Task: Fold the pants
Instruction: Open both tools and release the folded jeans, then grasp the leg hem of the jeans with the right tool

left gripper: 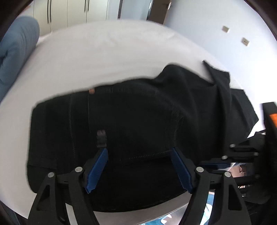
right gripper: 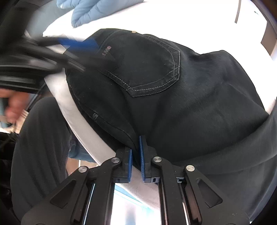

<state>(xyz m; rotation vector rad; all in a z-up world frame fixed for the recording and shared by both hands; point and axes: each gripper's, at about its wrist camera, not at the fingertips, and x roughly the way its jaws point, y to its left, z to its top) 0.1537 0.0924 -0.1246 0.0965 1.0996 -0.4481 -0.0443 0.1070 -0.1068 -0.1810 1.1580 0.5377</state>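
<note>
Your left gripper (left gripper: 139,168) is released, its blue pads spread wide above the black pants (left gripper: 131,131) and pressing on nothing. The pants lie bunched across the middle of the white table (left gripper: 103,57), reaching toward its near edge. Your right gripper (right gripper: 136,161) is clenched on a fold of the pants (back pocket (right gripper: 147,69) facing up). A blue quilted cloth (right gripper: 97,10) sits at the upper left of the frame.

black denim pants (right gripper: 173,90) folded in a thick bundle, back pocket up, lying at the white table's near edge
</note>
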